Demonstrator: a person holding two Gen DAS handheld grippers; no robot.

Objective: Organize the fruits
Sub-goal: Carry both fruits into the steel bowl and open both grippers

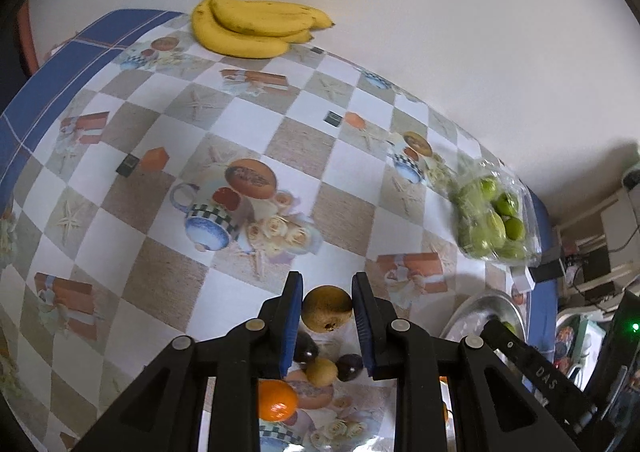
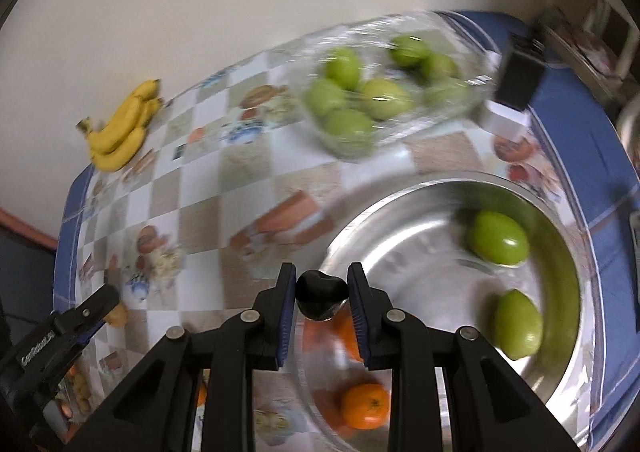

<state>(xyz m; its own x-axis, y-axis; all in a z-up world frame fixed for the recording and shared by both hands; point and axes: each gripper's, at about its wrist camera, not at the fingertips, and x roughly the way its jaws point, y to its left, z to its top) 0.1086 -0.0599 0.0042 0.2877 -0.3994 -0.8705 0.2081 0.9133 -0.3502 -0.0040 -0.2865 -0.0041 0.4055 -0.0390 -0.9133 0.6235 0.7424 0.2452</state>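
Note:
My left gripper [image 1: 327, 306] is shut on a yellow-brown pear [image 1: 327, 308] and holds it above the table. Below it lie two dark plums [image 1: 349, 367], a yellow fruit [image 1: 322, 371] and an orange [image 1: 277, 400]. My right gripper [image 2: 322, 292] is shut on a dark plum [image 2: 320, 290] over the near rim of a steel bowl [image 2: 400, 212]. The bowl holds two green fruits [image 2: 498, 238] and an orange [image 2: 366, 406]. The left gripper shows at the lower left of the right wrist view [image 2: 106, 306].
A bunch of bananas [image 1: 252, 24] lies at the table's far edge by the wall. A clear bag of green fruits [image 1: 490, 220] lies near the bowl [image 1: 472, 316]. A black and white box [image 2: 516, 88] stands by the bag [image 2: 384, 92]. The tablecloth [image 1: 160, 156] is chequered.

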